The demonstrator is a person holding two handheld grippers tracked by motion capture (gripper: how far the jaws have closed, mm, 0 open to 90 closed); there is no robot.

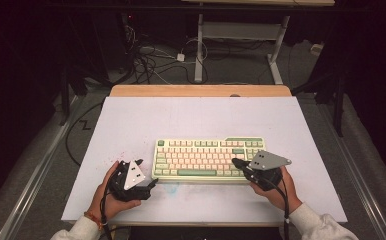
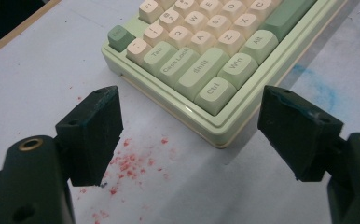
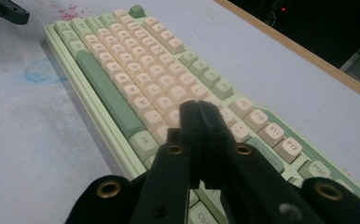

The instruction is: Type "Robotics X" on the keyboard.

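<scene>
Nearest us, the right hand-held gripper point(image 3: 200, 112) has its jaws pressed together with nothing between, forming one blunt tip, apparently for pressing keys; it hovers over the right end of the keyboard point(image 1: 208, 159). The left hand-held gripper point(image 2: 192, 135), jaws wide apart and empty, waits just off the keyboard's near-left corner. Beyond, the keyboard lies square on the white counter point(image 1: 191, 115).

A keyboard point(image 1: 208, 158) lies on the table point(image 1: 201, 117), toward its near edge and centred. The left gripper point(image 1: 148, 176) sits just beside the keyboard's left end. The right gripper point(image 1: 237, 163) rests over its right end.
</scene>
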